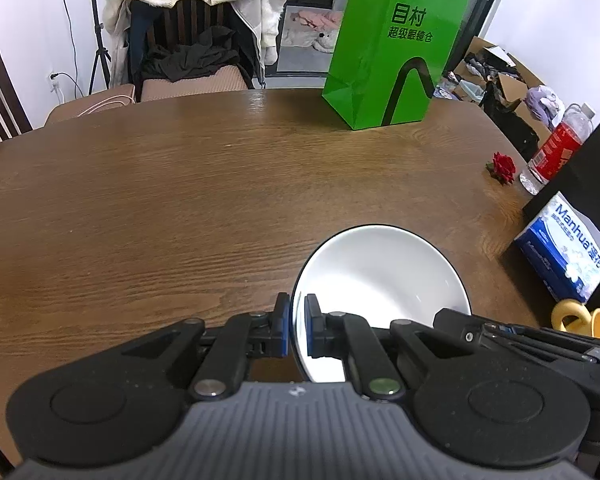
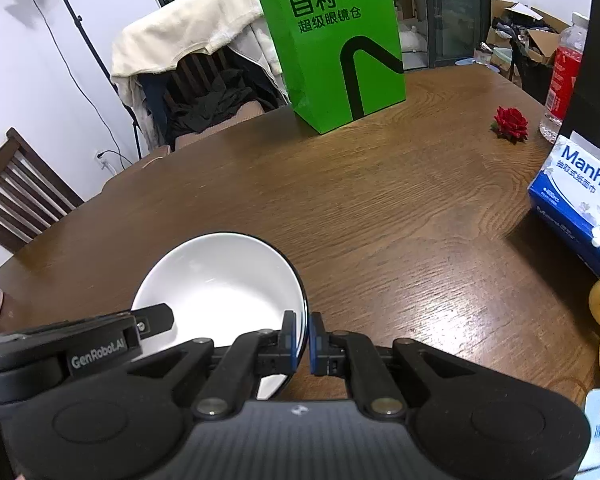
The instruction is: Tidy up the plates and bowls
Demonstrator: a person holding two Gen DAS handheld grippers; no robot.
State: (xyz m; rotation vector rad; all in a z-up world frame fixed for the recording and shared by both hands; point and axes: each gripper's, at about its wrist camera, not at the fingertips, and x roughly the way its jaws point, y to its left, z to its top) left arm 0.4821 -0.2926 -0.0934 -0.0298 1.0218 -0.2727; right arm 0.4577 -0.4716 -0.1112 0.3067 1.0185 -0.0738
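While I look along the left gripper [image 1: 296,326], I see its two blue pads pressed on the left rim of a white bowl [image 1: 384,276], one pad outside and one inside. The right gripper [image 2: 302,338] pinches the opposite rim of the same bowl [image 2: 224,280] in the same way, so both grippers hold this bowl between them. The bowl is at the near side of the brown wooden table [image 1: 180,200]; I cannot tell if it touches the wood or is above it. At the far side stands a green paper bag [image 1: 392,52], upright. To the right lie a red rose [image 2: 510,123], a plastic bottle with a red label [image 1: 556,148] and a blue tissue pack [image 2: 576,196]. Near it, at the right edge, is a yellow mug [image 1: 580,318]. Behind the table a chair [image 1: 192,40] carries a cream garment.
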